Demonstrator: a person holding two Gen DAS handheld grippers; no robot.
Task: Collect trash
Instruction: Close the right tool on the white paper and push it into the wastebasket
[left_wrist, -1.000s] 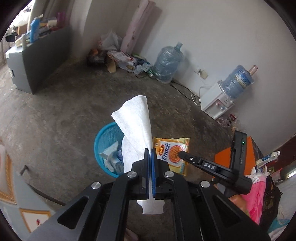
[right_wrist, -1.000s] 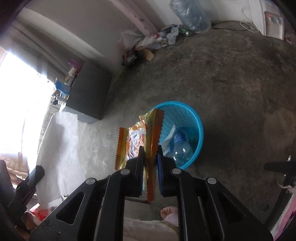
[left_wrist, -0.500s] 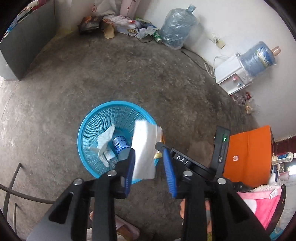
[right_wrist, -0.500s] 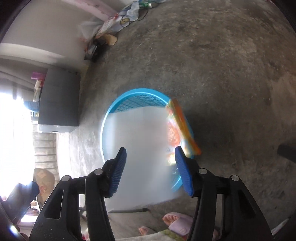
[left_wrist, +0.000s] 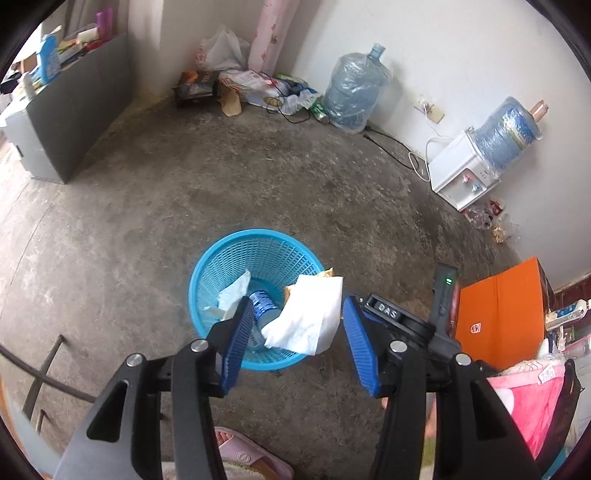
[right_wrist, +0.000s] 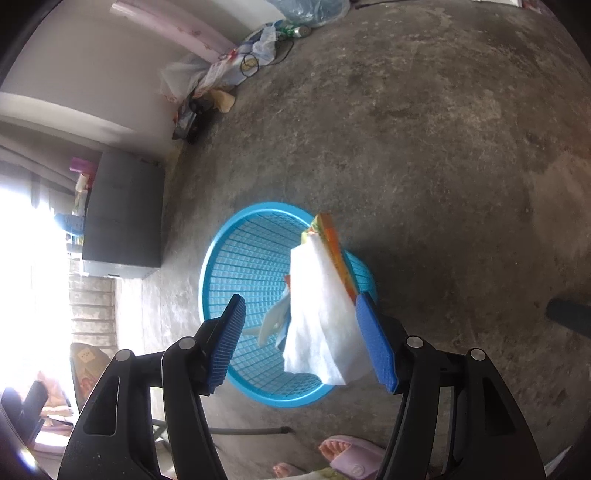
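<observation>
— Where is the trash sitting right now?

— A white paper towel is lying across the rim of the blue basket at about three o'clock of its opening, half draped over the edge. A yellow-orange snack wrapper is leaning against that same side, tucked behind the towel. Down inside, a plastic bottle and another crumpled tissue are resting near the bottom.

— And the claws?

— The left claw is hovering over the basket with its blue pads spreading apart; the towel is showing between them, but neither pad is pressing on it. The right claw is also widening, released, with the towel hanging just beside its right pad; whether it is brushing that pad I cannot tell.

— What else is around?

— The basket is standing on a bare concrete floor. At two o'clock from it a water dispenser is standing against the wall, and an orange box is sitting at three o'clock.
</observation>
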